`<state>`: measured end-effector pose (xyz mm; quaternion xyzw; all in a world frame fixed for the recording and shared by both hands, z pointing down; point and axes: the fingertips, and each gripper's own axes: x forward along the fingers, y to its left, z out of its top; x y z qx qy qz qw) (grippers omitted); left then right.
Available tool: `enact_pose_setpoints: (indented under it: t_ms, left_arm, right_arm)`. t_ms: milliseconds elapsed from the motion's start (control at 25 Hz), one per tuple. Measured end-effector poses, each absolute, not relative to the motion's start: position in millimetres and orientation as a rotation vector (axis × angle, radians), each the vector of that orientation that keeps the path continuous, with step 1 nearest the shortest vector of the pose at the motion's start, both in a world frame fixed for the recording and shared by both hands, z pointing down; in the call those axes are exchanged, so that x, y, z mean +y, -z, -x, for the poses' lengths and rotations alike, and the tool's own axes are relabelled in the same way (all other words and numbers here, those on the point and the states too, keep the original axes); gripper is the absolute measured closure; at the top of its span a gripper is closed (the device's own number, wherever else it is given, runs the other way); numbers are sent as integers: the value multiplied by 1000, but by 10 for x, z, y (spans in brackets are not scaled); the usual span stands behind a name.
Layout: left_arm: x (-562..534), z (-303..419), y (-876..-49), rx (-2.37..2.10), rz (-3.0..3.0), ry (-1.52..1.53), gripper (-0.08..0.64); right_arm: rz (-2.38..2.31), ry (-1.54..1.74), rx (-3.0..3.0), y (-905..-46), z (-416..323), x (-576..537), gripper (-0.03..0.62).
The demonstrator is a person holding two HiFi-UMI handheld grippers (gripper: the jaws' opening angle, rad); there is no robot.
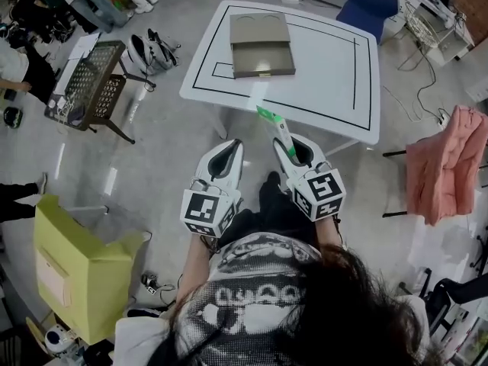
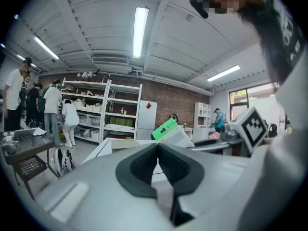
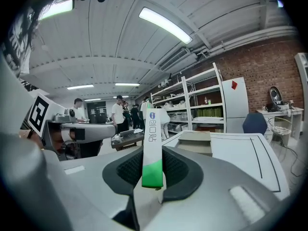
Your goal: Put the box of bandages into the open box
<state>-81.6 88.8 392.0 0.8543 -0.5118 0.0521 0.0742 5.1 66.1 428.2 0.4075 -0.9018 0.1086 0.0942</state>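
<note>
While your right gripper (image 3: 153, 163), aimed at 12 o'clock, clamps the box of bandages (image 3: 153, 131), your left gripper (image 2: 158, 148) is closed empty; box lettering is illegible.

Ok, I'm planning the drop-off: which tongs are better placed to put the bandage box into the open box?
Right: the right tongs grip the bandage box, aimed at the open box; the left tongs are shut, empty.

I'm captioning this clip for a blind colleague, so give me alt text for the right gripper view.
The right gripper has its jaws shut on a slim white and green box of bandages, held upright. Ahead stands a white table with the open box on it; shelves and several people fill the room behind.
</note>
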Motion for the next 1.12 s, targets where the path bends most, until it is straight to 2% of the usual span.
enact_pose_setpoints:
  t_ms: [480,1120]
  left_arm:
    - [-417,523,-3873,-1531,-2555,-152,560]
    - [-1297,190,-3971,-1546,-2541,-227,560]
  right_arm:
    - [-1148,-331,-2677,-4288,-231,-621,502]
    - [-1089,-403,-2700,-4511,-454,-1488,502]
